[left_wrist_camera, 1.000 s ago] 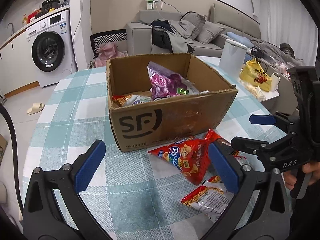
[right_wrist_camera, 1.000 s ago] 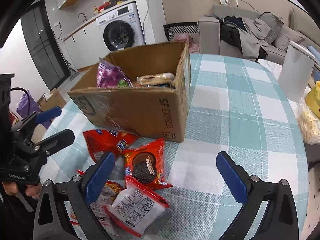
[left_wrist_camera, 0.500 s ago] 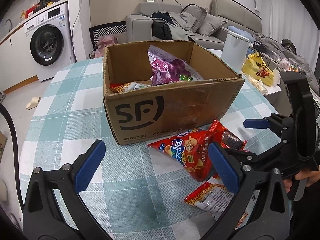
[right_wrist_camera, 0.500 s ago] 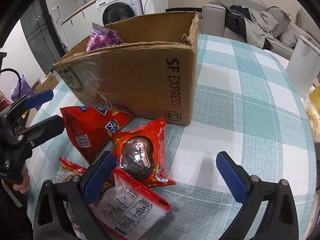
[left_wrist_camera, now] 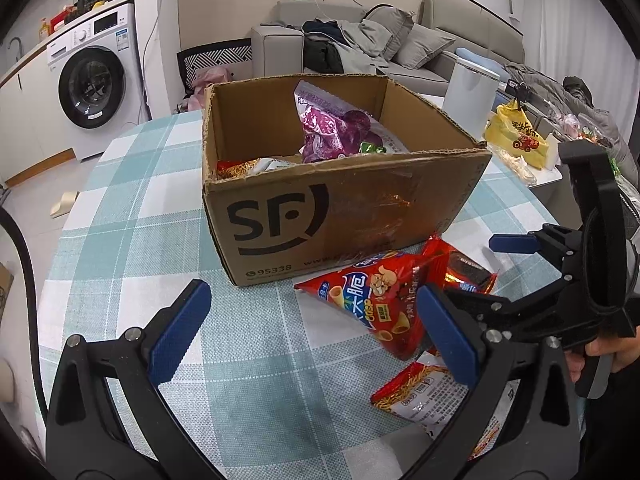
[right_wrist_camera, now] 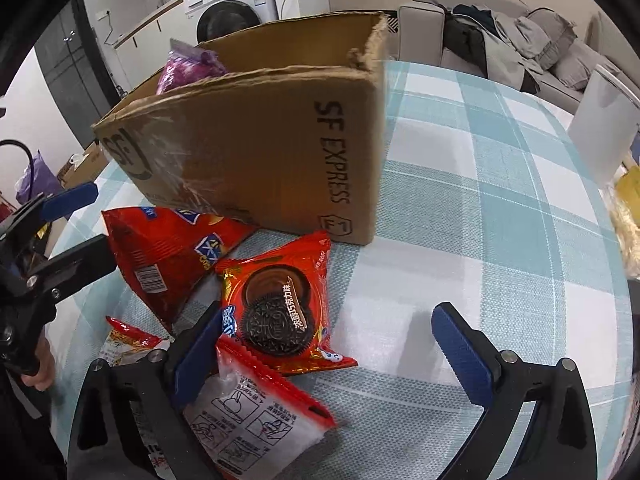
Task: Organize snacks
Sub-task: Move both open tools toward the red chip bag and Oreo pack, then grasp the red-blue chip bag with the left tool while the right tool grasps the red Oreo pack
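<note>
An open cardboard box (left_wrist_camera: 340,208) marked SF stands on the checked tablecloth and holds a purple bag (left_wrist_camera: 328,132) and other packets. In front of it lie a red crisp bag (left_wrist_camera: 376,304), a red cookie packet (left_wrist_camera: 464,272) and a noodle pack (left_wrist_camera: 424,396). My left gripper (left_wrist_camera: 310,300) hovers open just left of the crisp bag, holding nothing. The right wrist view shows my right gripper (right_wrist_camera: 332,320) open low over the cookie packet (right_wrist_camera: 280,304), its left finger beside a white-and-red noodle pack (right_wrist_camera: 248,412). The crisp bag (right_wrist_camera: 172,252) leans against the box (right_wrist_camera: 260,160).
A white bin (left_wrist_camera: 468,96) and a yellow bag (left_wrist_camera: 516,136) stand behind the box on the right. The other gripper (right_wrist_camera: 80,232), held by a hand, is at the left of the right wrist view. Bare tablecloth (right_wrist_camera: 480,220) lies right of the box.
Both grippers have moved closer to the box and the snacks. The right gripper has dropped low over the cookie packet. Both stay open.
</note>
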Motion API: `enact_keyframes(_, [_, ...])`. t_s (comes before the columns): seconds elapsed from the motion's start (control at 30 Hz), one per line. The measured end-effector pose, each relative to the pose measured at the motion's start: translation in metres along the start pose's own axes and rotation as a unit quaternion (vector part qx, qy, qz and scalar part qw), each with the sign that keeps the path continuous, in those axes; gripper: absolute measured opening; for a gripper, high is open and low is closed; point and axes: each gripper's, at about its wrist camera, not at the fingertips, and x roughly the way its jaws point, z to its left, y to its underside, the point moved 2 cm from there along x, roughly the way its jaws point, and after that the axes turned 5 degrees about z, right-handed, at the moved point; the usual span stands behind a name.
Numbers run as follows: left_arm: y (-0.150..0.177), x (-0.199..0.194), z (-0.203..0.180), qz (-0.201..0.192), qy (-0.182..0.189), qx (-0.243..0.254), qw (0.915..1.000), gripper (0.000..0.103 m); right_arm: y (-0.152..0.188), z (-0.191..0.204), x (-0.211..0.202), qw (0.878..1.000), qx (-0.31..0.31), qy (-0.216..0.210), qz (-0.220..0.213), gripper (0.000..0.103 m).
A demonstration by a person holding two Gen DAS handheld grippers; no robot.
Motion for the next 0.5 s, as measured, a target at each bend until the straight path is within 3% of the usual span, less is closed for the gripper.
enact_keyframes(0.3, [0.003,0.004,-0.001,0.004,0.002,0.003,1.0,0.102,-0.005,-0.011,0.001,1.0,0.007,-0.008,-0.006,0.086])
enact_keyframes(0.5, [0.003,0.006,-0.003,0.006,0.001,0.005,1.0,0.102,0.001,-0.001,-0.004,0.999,-0.015,-0.035,-0.007,0.058])
